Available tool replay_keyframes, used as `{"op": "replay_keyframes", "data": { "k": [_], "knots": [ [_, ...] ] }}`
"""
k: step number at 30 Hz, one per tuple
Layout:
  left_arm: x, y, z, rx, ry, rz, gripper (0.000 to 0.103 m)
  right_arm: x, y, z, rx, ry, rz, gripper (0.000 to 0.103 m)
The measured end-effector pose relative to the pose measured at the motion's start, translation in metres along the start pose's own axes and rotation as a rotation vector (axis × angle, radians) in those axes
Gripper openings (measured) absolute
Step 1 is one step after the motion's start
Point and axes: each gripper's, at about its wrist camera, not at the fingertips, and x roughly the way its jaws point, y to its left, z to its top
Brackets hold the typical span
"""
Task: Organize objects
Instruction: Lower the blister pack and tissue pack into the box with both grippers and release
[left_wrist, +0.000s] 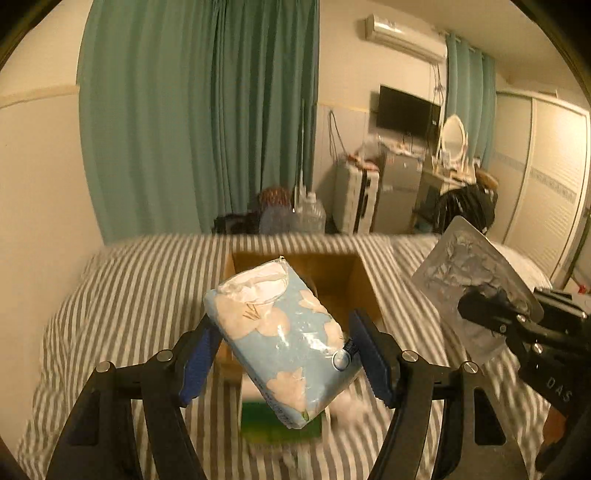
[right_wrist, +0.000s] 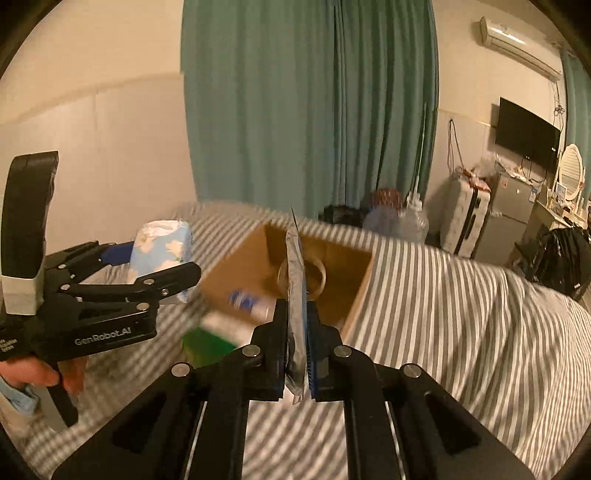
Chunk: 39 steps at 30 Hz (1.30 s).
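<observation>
A: While the left gripper (left_wrist: 284, 354) hangs over the striped bed (left_wrist: 110, 295), what sits between its fingers?

B: A light blue tissue pack (left_wrist: 280, 343) with pale flowers, pinched from both sides by the blue pads (left_wrist: 369, 354) and tilted, torn top toward eleven o'clock. Past it, at twelve o'clock, an open cardboard box (left_wrist: 354, 284) rests on the bed.

A: Anything below the pack?

B: A green box (left_wrist: 280, 424), blurred, at six o'clock.

A: And the right gripper (right_wrist: 297, 354)?

B: Its fingers are pressed onto a silver blister pack (right_wrist: 295, 295), held edge-on and upright. In the left view that pack shows at three o'clock, lifted off the bed.
</observation>
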Motion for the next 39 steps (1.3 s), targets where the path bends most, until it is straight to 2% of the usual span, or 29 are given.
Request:
{"op": "replay_keyframes", "data": {
  "k": [5,9,16,22,24,25,26,27,28,29,31,34,37,39],
  "knots": [
    [0.037,0.004,0.031,0.026,-0.037,0.006,0.072,0.038,-0.018,0.036,0.051,-0.021,0.018,0.008],
    [0.076,0.006,0.034,0.047,-0.009,0.021,0.072,0.076,-0.03,0.043,0.085,0.001,0.014,0.008],
    [0.149,0.008,0.003,0.049,0.1,0.031,0.072,0.144,-0.043,0.019,0.122,0.108,-0.01,0.008],
    [0.178,0.004,-0.015,0.035,0.171,0.023,0.074,0.158,-0.05,0.003,0.148,0.143,0.0,0.008],
    [0.178,0.007,-0.018,0.034,0.189,0.02,0.075,0.156,-0.051,0.006,0.15,0.139,-0.01,0.009],
    [0.176,0.008,-0.018,0.036,0.198,0.021,0.077,0.153,-0.051,0.006,0.153,0.135,-0.012,0.017],
    [0.173,0.008,-0.016,0.041,0.207,0.023,0.078,0.151,-0.05,0.007,0.156,0.131,-0.014,0.036],
    [0.169,0.008,-0.015,0.045,0.208,0.029,0.079,0.147,-0.05,0.007,0.161,0.126,-0.019,0.046],
    [0.164,0.007,-0.013,0.054,0.205,0.039,0.085,0.141,-0.05,0.008,0.171,0.117,-0.024,0.058],
    [0.153,0.013,-0.014,0.059,0.2,0.046,0.092,0.136,-0.05,0.008,0.179,0.108,-0.024,0.059],
    [0.135,0.015,-0.008,0.068,0.177,0.071,0.095,0.125,-0.048,0.013,0.181,0.097,-0.025,0.059],
    [0.105,0.015,0.007,0.062,0.134,0.084,0.096,0.101,-0.047,0.023,0.174,0.068,-0.047,0.059],
    [0.076,0.017,0.02,0.057,0.097,0.091,0.103,0.069,-0.042,0.033,0.176,0.027,-0.05,0.066],
    [0.054,0.018,0.024,0.055,0.067,0.1,0.103,0.046,-0.035,0.04,0.158,0.002,-0.061,0.068]
  ]
}}
